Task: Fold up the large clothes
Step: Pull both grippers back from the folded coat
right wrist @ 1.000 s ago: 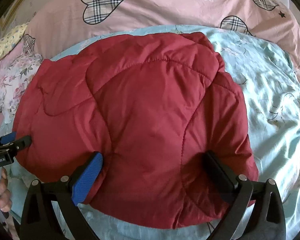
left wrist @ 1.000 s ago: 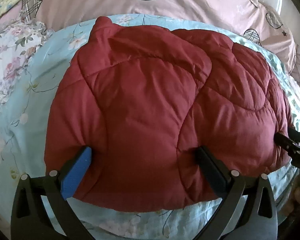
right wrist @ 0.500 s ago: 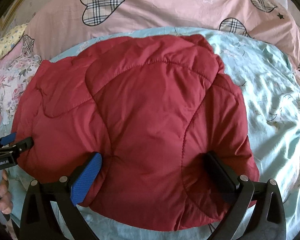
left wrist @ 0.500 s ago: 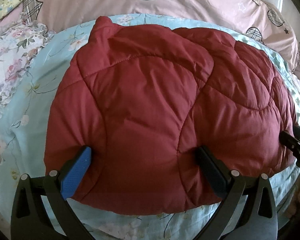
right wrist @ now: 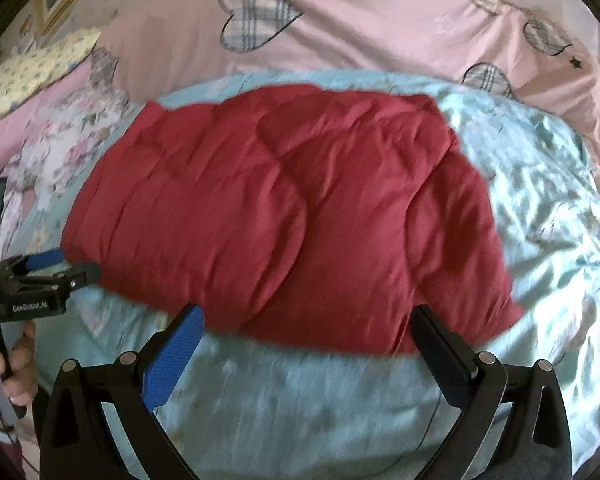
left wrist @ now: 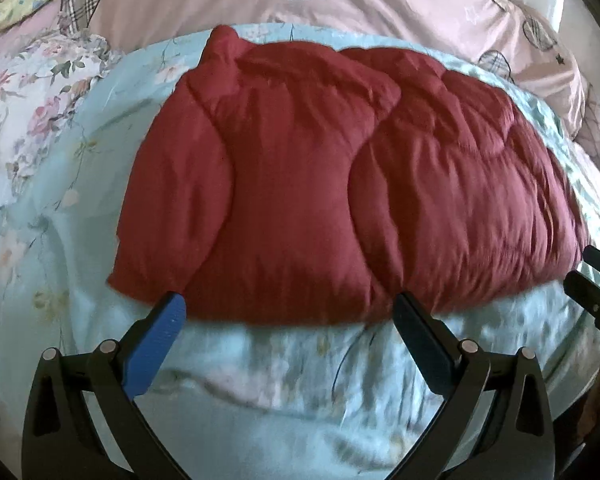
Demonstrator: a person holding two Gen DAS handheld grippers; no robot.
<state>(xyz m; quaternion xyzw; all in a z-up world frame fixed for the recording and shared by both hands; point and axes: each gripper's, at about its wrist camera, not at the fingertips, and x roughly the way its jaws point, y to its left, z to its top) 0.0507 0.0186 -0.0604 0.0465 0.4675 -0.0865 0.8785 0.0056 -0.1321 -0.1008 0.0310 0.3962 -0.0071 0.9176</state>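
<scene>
A dark red quilted puffer jacket (left wrist: 332,184) lies folded into a wide bundle on the light blue floral bedsheet (left wrist: 300,392); it also shows in the right wrist view (right wrist: 284,216). My left gripper (left wrist: 290,312) is open and empty, its fingertips at the jacket's near edge. My right gripper (right wrist: 308,322) is open and empty, just short of the jacket's near edge. The left gripper shows at the left edge of the right wrist view (right wrist: 56,268), and the right gripper's fingers (left wrist: 588,280) show at the right edge of the left wrist view.
A pink duvet with plaid hearts (left wrist: 260,4) lies bunched behind the jacket. A floral pillow (left wrist: 32,112) lies at the left, with a yellow patterned pillow (right wrist: 32,68) behind it. Wrinkled blue sheet (right wrist: 548,216) lies right of the jacket.
Both grippers have pulled back toward me off the jacket, so blue sheet now shows between the fingers. The jacket stays where it lay.
</scene>
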